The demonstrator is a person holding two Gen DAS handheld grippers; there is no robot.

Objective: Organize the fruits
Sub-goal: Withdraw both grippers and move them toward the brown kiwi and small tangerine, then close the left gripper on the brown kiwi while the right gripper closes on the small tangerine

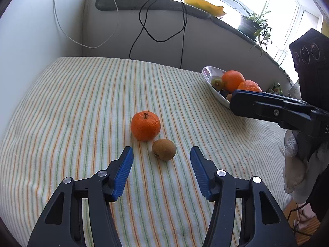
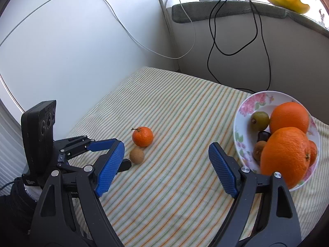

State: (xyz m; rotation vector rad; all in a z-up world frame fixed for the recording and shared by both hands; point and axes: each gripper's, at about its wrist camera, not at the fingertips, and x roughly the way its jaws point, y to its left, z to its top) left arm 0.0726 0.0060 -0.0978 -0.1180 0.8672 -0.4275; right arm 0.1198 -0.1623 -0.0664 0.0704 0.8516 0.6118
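Observation:
A small orange mandarin (image 1: 145, 125) (image 2: 143, 136) with a stem lies on the striped cloth, touching a brown kiwi (image 1: 164, 149) (image 2: 136, 155). My left gripper (image 1: 161, 151) is open, its blue pads on either side of the kiwi's near end without pressing on it. My right gripper (image 2: 167, 145) is open and empty above the cloth, left of a floral plate (image 2: 242, 107) (image 1: 206, 71). The plate holds two large oranges (image 2: 285, 156), a green fruit (image 2: 260, 120), another kiwi and a dark fruit.
The striped cloth (image 1: 82, 103) covers the table, which stands in a wall corner. Black and white cables (image 2: 213, 47) hang down the wall behind. On the sill above are a yellow dish (image 1: 203, 5) and a potted plant (image 1: 253, 24). The right tool's black body (image 1: 267, 107) reaches in beside the plate.

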